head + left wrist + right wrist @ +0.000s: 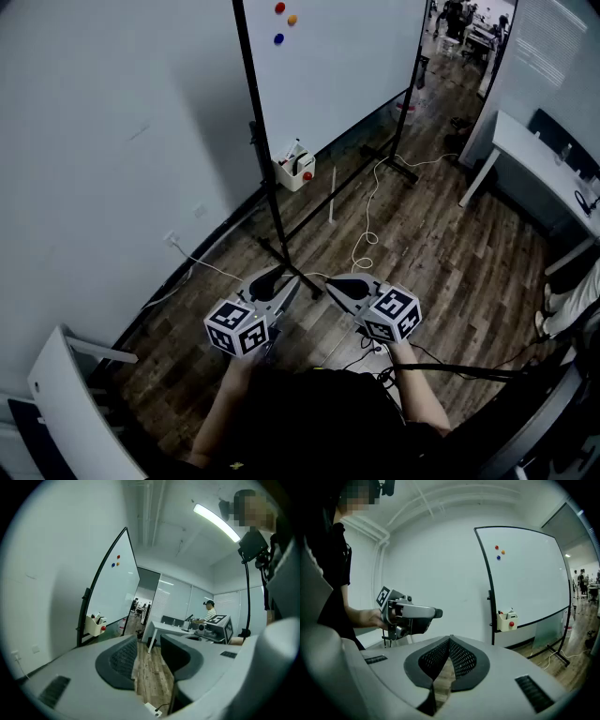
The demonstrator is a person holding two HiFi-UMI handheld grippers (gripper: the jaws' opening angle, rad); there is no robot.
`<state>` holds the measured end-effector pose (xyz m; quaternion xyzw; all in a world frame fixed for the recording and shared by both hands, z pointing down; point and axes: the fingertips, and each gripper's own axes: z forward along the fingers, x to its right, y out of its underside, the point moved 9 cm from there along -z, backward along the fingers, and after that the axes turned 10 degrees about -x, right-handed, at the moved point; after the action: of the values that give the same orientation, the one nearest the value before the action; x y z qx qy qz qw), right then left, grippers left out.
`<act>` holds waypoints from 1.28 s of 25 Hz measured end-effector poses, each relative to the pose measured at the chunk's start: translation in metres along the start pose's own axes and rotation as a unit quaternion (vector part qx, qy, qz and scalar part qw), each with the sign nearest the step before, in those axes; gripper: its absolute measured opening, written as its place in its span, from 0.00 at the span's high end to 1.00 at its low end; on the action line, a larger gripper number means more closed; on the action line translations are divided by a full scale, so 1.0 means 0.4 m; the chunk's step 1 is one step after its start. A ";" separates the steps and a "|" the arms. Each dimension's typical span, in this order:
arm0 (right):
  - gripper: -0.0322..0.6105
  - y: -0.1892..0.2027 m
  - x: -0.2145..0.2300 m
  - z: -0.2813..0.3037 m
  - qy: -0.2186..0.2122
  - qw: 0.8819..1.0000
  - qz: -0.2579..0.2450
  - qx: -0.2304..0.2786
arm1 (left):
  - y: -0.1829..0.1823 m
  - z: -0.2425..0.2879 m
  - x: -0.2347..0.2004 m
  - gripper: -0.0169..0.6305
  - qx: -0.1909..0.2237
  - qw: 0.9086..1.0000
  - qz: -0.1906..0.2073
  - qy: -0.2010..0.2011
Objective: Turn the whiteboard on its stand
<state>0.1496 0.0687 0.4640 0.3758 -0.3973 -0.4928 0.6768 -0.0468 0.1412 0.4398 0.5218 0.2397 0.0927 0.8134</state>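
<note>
Your left grey gripper (279,284) holds its jaws apart, empty; your right grey gripper (339,286) has its jaws closed on nothing. The black-framed white whiteboard (342,66) stands ahead, well apart from both, beside the grey wall (112,141).

Dark wooden floor (441,253) all across here, and a white cable (367,220) snakes over it in loose loops. Low on the grey wall (112,141) sits a socket (172,240), a white lead trailing from it. Over to the right there's a white surface (530,164) on angled legs. Down in the near left corner is a white chair (61,398). Overhead, one long ceiling light (214,521) glows. Far back, a person in a striped top (210,612) and cap is standing.
</note>
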 end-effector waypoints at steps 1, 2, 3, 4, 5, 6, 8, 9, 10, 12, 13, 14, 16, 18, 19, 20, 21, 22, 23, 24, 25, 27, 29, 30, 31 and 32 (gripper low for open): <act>0.95 0.001 0.001 -0.002 0.001 1.000 -0.001 0.000 | 0.000 0.001 0.002 0.74 0.000 1.000 0.000 0.000; 0.95 0.001 0.002 -0.005 0.001 1.000 -0.002 0.001 | 0.001 0.002 0.005 0.73 0.000 1.000 0.001 0.000; 0.95 0.001 0.003 -0.008 0.001 1.000 -0.002 0.002 | 0.001 0.004 0.008 0.73 0.001 1.000 0.001 0.000; 0.95 0.001 0.005 -0.013 0.002 1.000 -0.003 0.004 | 0.000 0.006 0.012 0.74 0.001 1.000 0.002 0.000; 0.95 -0.001 0.006 -0.017 0.002 1.000 -0.003 0.007 | 0.000 0.007 0.016 0.74 0.001 1.000 0.002 0.000; 0.95 -0.003 0.008 -0.021 0.002 1.000 -0.003 0.012 | 0.000 0.009 0.019 0.74 0.001 1.000 0.003 0.000; 0.95 -0.010 0.011 -0.029 0.006 1.000 -0.002 0.026 | -0.002 0.011 0.022 0.74 0.003 1.000 0.004 0.000; 0.95 -0.014 0.014 -0.034 0.009 0.999 -0.003 0.032 | -0.003 0.012 0.025 0.74 0.004 1.000 0.004 0.000; 0.95 -0.018 0.017 -0.039 0.011 0.999 -0.005 0.035 | -0.005 0.013 0.027 0.74 0.005 1.000 0.005 0.000; 0.95 -0.023 0.021 -0.048 0.015 0.999 -0.009 0.037 | -0.008 0.013 0.033 0.74 0.007 1.000 0.006 -0.001; 0.95 -0.025 0.022 -0.050 0.016 0.999 -0.010 0.038 | -0.009 0.012 0.035 0.74 0.008 1.000 0.006 -0.002; 0.95 -0.028 0.023 -0.051 0.017 0.999 -0.012 0.039 | -0.009 0.009 0.036 0.74 0.009 1.000 0.006 -0.004; 0.95 -0.034 0.025 -0.051 0.018 0.999 -0.016 0.041 | -0.013 0.004 0.036 0.73 0.011 1.000 0.009 -0.007; 0.95 -0.047 0.025 -0.047 0.016 0.999 -0.023 0.043 | -0.020 0.000 0.035 0.74 0.014 1.000 0.012 -0.009; 0.95 -0.054 0.023 -0.044 0.013 0.999 -0.027 0.043 | -0.023 -0.002 0.034 0.73 0.015 1.000 0.013 -0.010; 0.95 -0.061 0.020 -0.041 0.010 0.999 -0.030 0.044 | -0.027 -0.004 0.033 0.73 0.016 1.000 0.014 -0.011; 0.95 -0.068 0.016 -0.039 0.007 0.998 -0.033 0.046 | -0.029 -0.007 0.033 0.74 0.018 1.000 0.015 -0.013; 0.95 -0.074 0.013 -0.037 0.006 0.998 -0.035 0.049 | -0.031 -0.010 0.033 0.74 0.020 1.000 0.015 -0.014; 0.95 -0.077 0.011 -0.034 0.006 0.998 -0.036 0.051 | -0.033 -0.013 0.032 0.73 0.021 1.000 0.016 -0.014; 0.95 -0.078 0.010 -0.031 0.006 0.998 -0.035 0.052 | -0.034 -0.016 0.031 0.74 0.023 1.000 0.017 -0.014; 0.95 -0.079 0.009 -0.027 0.006 0.998 -0.034 0.052 | -0.035 -0.018 0.028 0.74 0.023 0.999 0.018 -0.014; 0.95 -0.079 0.009 -0.020 0.007 0.998 -0.031 0.048 | -0.036 -0.019 0.021 0.74 0.024 0.999 0.018 -0.013; 0.95 -0.075 0.009 -0.013 0.007 0.999 -0.025 0.045 | -0.031 -0.016 0.011 0.77 0.023 1.000 0.016 -0.010; 0.95 -0.071 0.010 -0.009 0.007 0.999 -0.022 0.043 | -0.027 -0.014 0.006 0.78 0.022 1.000 0.015 -0.006; 0.95 -0.069 0.010 -0.004 0.007 0.999 -0.020 0.041 | -0.024 -0.012 0.001 0.78 0.022 1.000 0.015 -0.001; 0.95 -0.068 0.011 0.000 0.008 0.999 -0.019 0.039 | -0.023 -0.010 -0.002 0.80 0.022 1.000 0.016 0.006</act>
<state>0.1405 0.0583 0.4404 0.4128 -0.4038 -0.4868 0.6555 -0.0502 0.1400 0.4305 0.5424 0.2379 0.1035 0.7990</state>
